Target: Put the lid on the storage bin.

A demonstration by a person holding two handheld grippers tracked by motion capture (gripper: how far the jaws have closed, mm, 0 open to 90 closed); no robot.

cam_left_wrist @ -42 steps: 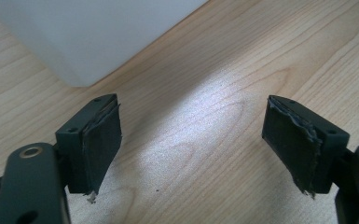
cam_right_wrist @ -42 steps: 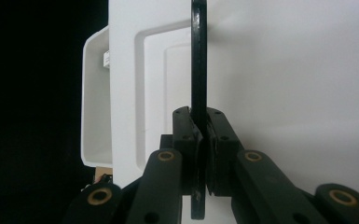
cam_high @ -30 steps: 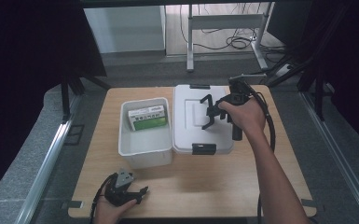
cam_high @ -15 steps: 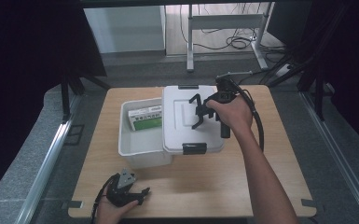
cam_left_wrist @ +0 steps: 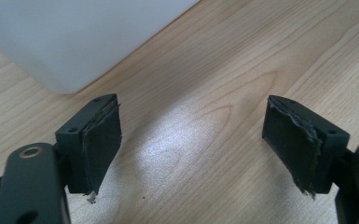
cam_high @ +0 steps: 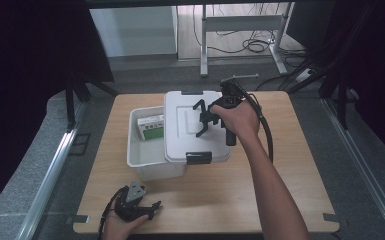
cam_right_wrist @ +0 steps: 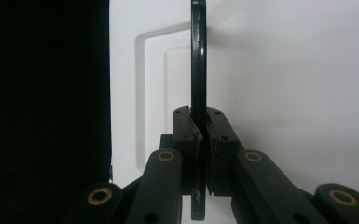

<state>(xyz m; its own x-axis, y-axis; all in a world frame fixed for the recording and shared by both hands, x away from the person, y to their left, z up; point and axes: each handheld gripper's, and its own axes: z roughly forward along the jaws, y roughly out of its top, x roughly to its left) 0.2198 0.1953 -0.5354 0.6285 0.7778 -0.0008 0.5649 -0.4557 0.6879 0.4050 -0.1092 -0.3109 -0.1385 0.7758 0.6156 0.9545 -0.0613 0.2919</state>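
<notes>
The left hand-held gripper (cam_high: 152, 206) was seen resting on the desk (cam_high: 260, 200), jaws wide apart and empty, with the white bin (cam_high: 145, 162) just beyond it. In the bin, a green-and-white box (cam_high: 151, 127) lay to the left of the right hand-held gripper (cam_high: 203, 118). That gripper was closed tight on the thin black handle (cam_right_wrist: 198, 65) of the white lid (cam_high: 192, 130), which was held over the bin's right part. Judged progress: the lid was gripped and about half of the bin covered; left over were full alignment, lowering and latching. Against the earlier frames, the lid and right hand were found shifted leftward over the bin; the left gripper was unchanged.
</notes>
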